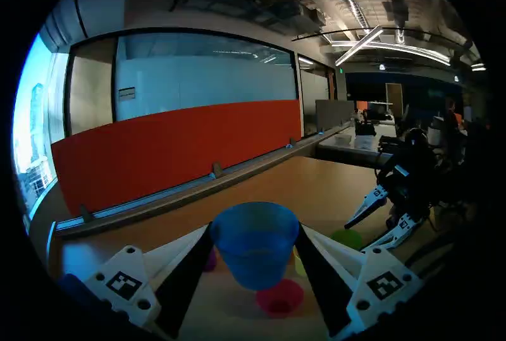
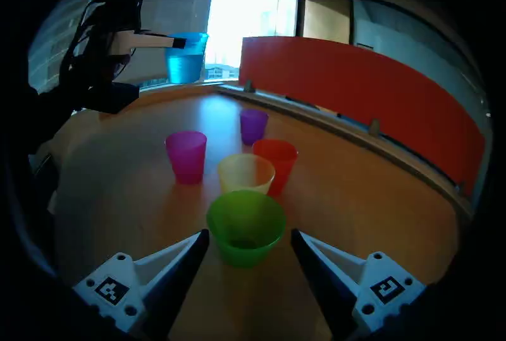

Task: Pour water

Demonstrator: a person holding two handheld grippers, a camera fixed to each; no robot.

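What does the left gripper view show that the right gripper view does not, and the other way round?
Left gripper view: ceiling light strips and office desks at the back. Right gripper view: the yellow cup, orange-red cup and small purple cup in full, upright on the wooden table; the other view has them mostly covered. Both: the blue cup held up in the left gripper, the green cup between the fingers of the open right gripper, the pink cup, the red partition.

Left tongs (image 1: 255, 233) clamped on both sides of upright blue cup (image 1: 255, 255), held above wooden worktop (image 1: 303, 183), pink cup (image 1: 279, 297) and green cup (image 1: 346, 238) below, right tongs (image 1: 360, 236) spread apart near green cup, red partition (image 1: 177, 145) behind
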